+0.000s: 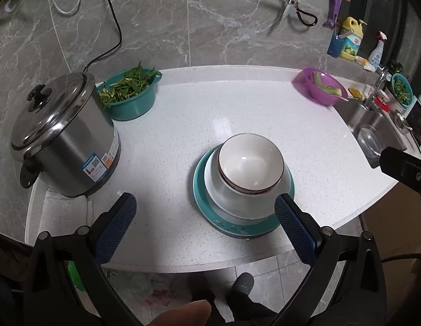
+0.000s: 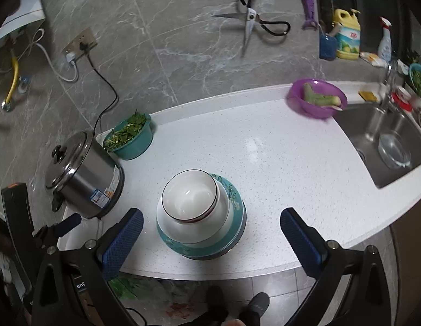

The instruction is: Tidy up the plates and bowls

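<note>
One stack near the front edge of the white speckled worktop [image 1: 237,103], roughly mid-width: one teal plate [image 1: 205,203] at the bottom, flat on the surface, one white plate or shallow dish [image 1: 210,174] on it, then white bowls nested on top, mouths up, tilted slightly. Top bowl [image 1: 250,161] has a dark rim line; a second rim shows just under it in the right wrist view, so at least two bowls, exact count cannot tell. Round items, no long axis. Left claw [image 1: 205,216] open, jaws wide apart, empty; its right finger sits close by the stack's front-right edge, contact unclear. Right claw [image 2: 211,226] open too, empty, fingers either side of the stack's front, left finger near the stack, right finger well clear. Other stuff: one steel rice cooker [image 1: 66,135] with lid on at the left edge, one teal basin of greens [image 1: 131,95] just behind it by the back-left corner, one purple basin [image 1: 320,87] with green vegetable pieces at the back-right corner beside the sink [image 2: 379,135], one clear glass bowl [image 2: 393,149] in the sink. One pair of scissors [image 2: 251,24] hanging on the wall.
</note>
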`<action>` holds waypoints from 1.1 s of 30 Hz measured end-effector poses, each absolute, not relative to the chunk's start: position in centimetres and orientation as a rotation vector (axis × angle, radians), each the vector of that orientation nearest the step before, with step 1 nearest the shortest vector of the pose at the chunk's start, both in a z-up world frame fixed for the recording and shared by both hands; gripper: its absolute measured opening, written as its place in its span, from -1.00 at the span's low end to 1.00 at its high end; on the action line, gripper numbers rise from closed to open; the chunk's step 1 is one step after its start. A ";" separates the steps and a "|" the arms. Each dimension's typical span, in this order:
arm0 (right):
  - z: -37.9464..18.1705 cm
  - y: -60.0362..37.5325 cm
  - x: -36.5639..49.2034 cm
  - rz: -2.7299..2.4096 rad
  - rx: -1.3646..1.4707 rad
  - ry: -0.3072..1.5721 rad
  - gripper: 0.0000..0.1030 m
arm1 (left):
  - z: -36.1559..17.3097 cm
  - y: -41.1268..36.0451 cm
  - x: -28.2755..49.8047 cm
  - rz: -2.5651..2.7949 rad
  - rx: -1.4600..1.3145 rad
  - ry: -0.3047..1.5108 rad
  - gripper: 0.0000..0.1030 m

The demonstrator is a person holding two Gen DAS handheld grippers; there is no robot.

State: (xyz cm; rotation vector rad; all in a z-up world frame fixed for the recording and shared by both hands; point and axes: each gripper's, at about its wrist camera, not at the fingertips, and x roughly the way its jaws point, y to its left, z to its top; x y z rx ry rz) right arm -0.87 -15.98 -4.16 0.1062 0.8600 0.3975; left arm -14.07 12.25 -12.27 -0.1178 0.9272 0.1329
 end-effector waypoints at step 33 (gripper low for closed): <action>-5.0 -14.2 0.1 0.276 0.016 0.880 1.00 | -11.7 12.9 -14.1 0.171 -0.112 0.929 0.99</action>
